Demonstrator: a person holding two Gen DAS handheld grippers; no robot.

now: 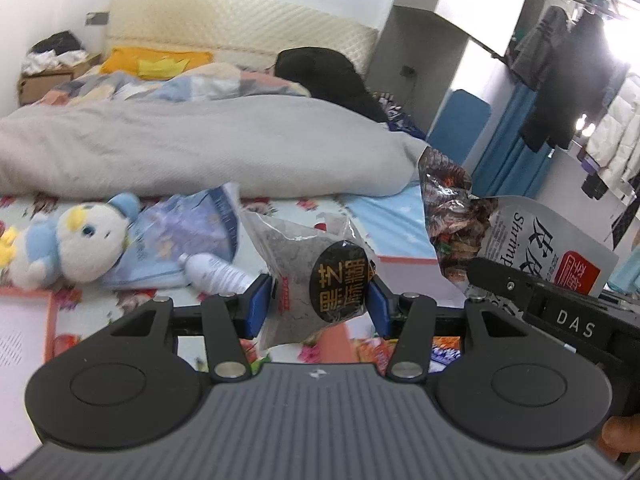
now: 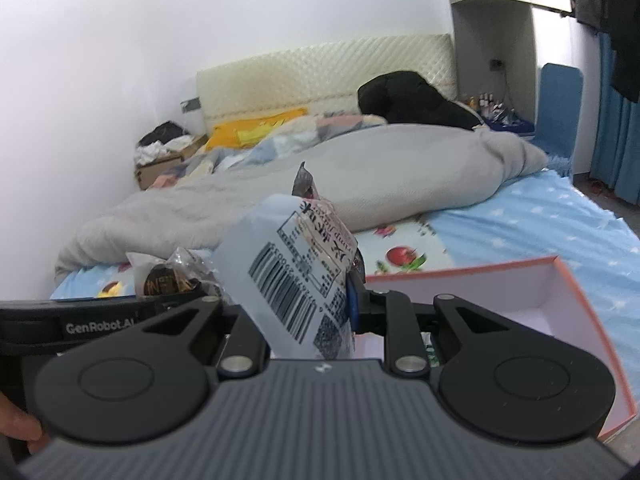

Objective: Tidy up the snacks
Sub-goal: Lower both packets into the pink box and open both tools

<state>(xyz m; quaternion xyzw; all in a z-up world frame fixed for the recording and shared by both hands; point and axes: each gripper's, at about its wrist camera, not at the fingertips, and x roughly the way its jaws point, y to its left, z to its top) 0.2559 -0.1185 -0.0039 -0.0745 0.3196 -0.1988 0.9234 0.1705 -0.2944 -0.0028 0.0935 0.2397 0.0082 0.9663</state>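
1. Grey sesame-paste packet (image 1: 316,276): pinched between the blue pads of my left tongs (image 1: 318,300), held above the bed (image 1: 384,220).
2. Shrimp snack bag (image 2: 296,276): clamped in my right tongs (image 2: 292,308), barcode side facing the camera.
3. Pink-rimmed box (image 2: 560,276): open, on the bed just right of my right tongs.
4. Plush toy (image 1: 76,240) and white bottle (image 1: 216,270): lying on the bed, left.

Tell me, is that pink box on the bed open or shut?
Open. The pink box has no lid on, and its pale inner walls and floor show from above; the floor that shows looks bare, the rest sits behind the right gripper.
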